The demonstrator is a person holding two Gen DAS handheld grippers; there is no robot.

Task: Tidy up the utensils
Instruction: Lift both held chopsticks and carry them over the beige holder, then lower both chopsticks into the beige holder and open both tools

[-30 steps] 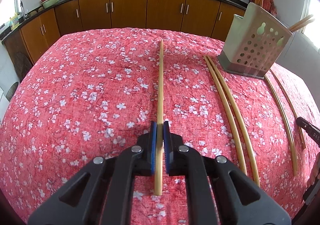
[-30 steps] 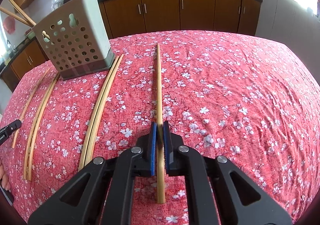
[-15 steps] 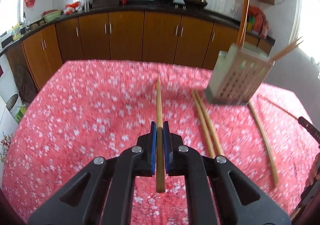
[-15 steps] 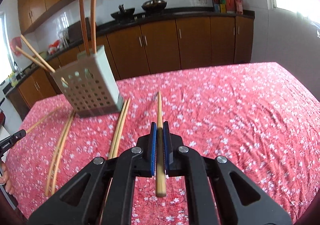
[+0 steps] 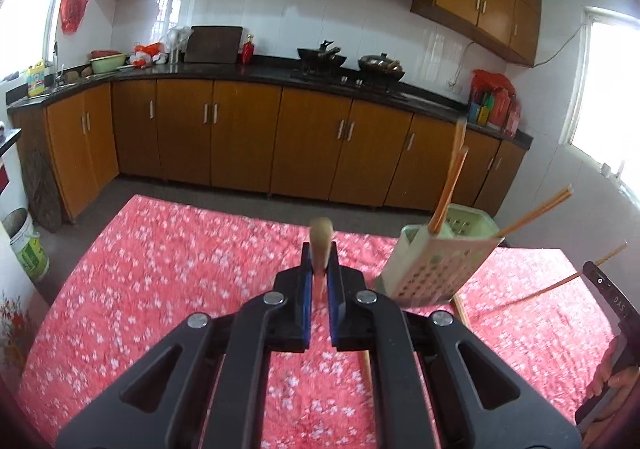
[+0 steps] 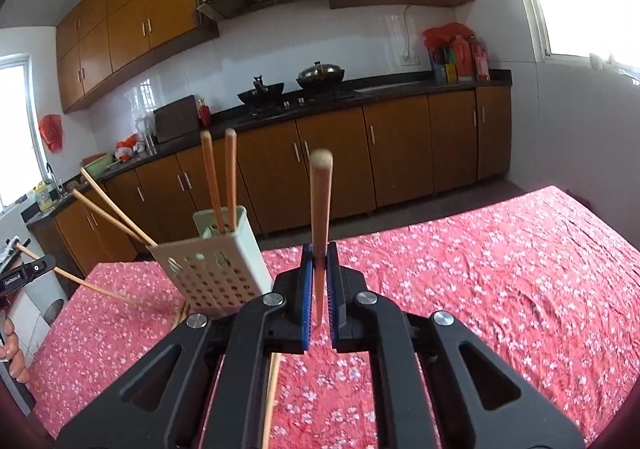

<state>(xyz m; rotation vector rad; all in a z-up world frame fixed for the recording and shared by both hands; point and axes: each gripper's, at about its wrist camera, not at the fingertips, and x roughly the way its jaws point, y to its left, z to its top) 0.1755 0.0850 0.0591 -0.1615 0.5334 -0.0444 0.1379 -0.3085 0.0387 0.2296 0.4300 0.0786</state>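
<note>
The surface (image 5: 160,273), draped in a red floral cloth, now lies well below both cameras, whereas a second ago it filled both views; the kitchen cabinets and wall fill the upper field. The perforated utensil holder (image 6: 216,269) stands on the cloth, already carrying several chopsticks in its compartments. More loose chopsticks (image 6: 272,389) remain flat on the cloth near its base. The left hand-held gripper (image 5: 319,289) is clamped on one chopstick (image 5: 320,245), which has left the cloth and points forward and up. The right hand-held gripper (image 6: 319,289) likewise pinches a second chopstick (image 6: 320,217), raised from lying flat to a steep tilt. Both pieces are therefore lifted clear; the likely next step is carrying each to the holder's open top and lowering it in.
</note>
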